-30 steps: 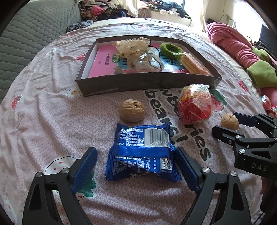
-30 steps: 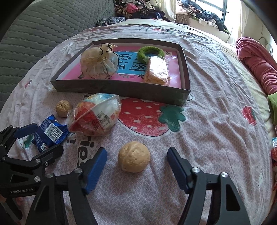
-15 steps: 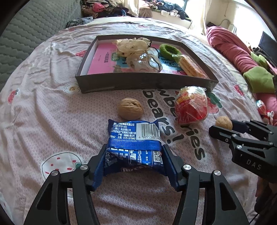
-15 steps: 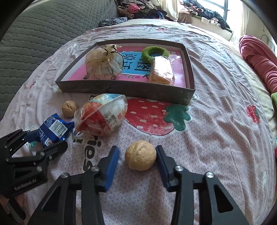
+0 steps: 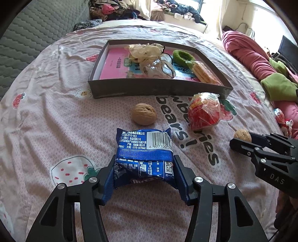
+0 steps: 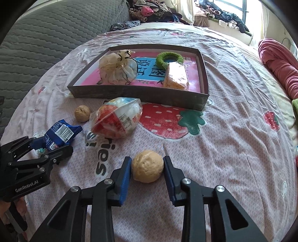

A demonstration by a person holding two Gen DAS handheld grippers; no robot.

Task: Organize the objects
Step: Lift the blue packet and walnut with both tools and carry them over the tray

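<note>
My left gripper (image 5: pixel 144 172) is shut on a blue snack packet (image 5: pixel 143 154), which buckles between the pads on the bedsheet. My right gripper (image 6: pixel 147 167) is shut on a walnut (image 6: pixel 147 166) resting on the sheet. A second walnut (image 5: pixel 143 114) lies just beyond the packet. A red-and-clear snack bag (image 5: pixel 204 110) lies to its right. The dark shallow box (image 5: pixel 152 91) at the back holds a gauze pouch (image 5: pixel 151 57), a green ring (image 5: pixel 183 56) and an orange wafer pack (image 5: pixel 204 73). The left gripper with the packet also shows in the right wrist view (image 6: pixel 46 147).
The bed carries a pink sheet with strawberry prints. A grey quilted headboard (image 6: pixel 37 37) stands at the left. Pink and green bedding (image 5: pixel 260 61) is piled at the right. Clothes (image 6: pixel 152 11) are heaped at the far back.
Both grippers moved forward and closed: the left one from open around the blue packet to squeezing it, the right one from open around the walnut to gripping it.
</note>
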